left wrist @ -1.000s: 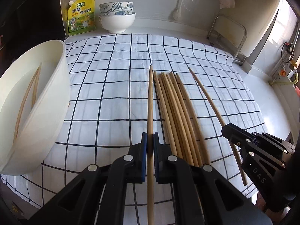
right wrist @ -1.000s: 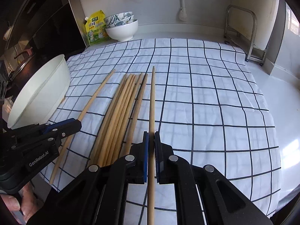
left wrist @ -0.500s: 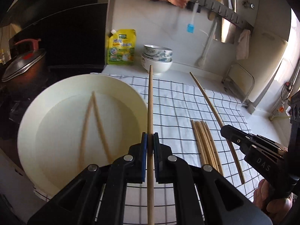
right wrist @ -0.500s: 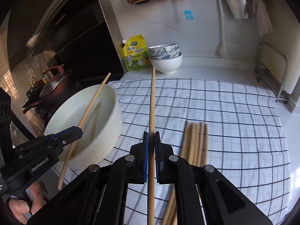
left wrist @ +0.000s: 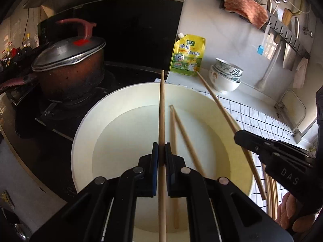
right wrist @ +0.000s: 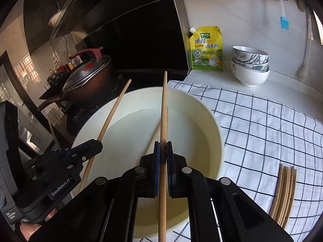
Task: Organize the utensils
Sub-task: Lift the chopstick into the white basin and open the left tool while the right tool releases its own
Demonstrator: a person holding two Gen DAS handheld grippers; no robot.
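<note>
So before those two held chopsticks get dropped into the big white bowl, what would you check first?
1. Left gripper shut on its wooden chopstick: ok.
2. Right gripper shut on its wooden chopstick: ok.
3. Both sticks over the big white bowl: ok.
4. Room beside the two chopsticks already in the bowl: ok.
5. Height above the bowl floor: cannot tell.
6. Remaining bundle of chopsticks on the checked cloth clear of the grippers: ok.

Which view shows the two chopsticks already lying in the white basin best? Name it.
The left wrist view. There both chopsticks in the basin lie plain on the floor of the white basin, meeting at their far tips. In the right wrist view the chopstick held by the right tool hides most of them; only a blurred piece shows.
</note>
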